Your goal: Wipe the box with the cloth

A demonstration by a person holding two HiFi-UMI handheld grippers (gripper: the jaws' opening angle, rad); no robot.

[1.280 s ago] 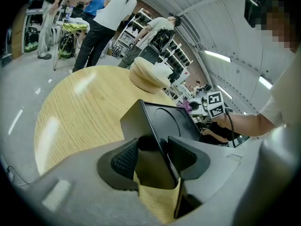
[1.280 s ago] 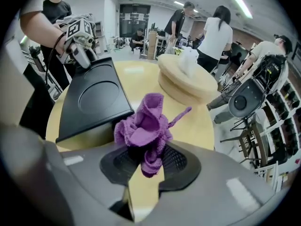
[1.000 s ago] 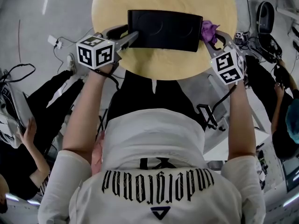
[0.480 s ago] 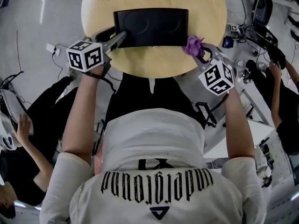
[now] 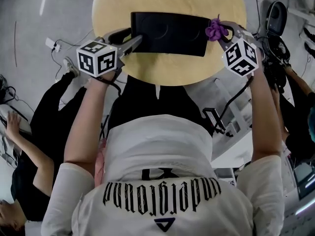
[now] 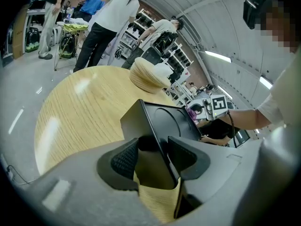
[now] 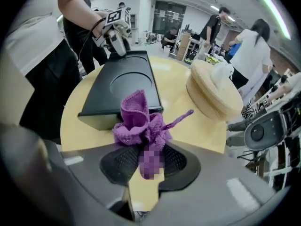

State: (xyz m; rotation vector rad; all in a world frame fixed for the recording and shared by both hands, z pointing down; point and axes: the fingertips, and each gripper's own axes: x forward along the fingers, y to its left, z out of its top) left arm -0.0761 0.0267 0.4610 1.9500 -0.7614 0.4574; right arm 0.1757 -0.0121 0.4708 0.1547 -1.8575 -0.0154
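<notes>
Left claw (image 5: 134, 39): clenched on left end of box (image 5: 170, 32), at near corner, pinning it down. Right claw (image 5: 222, 32): grasping purple cloth (image 5: 214, 29), bunched wad poking out past pads. Box: flat near front edge of table (image 5: 162, 68), long axis left to right. Cloth at box's right end, far corner; contact likely, not certain. Whole top lying leftward of right claw. Probable next move: sweep along long axis toward left claw. Right hand free for wiping; left busy holding.
</notes>
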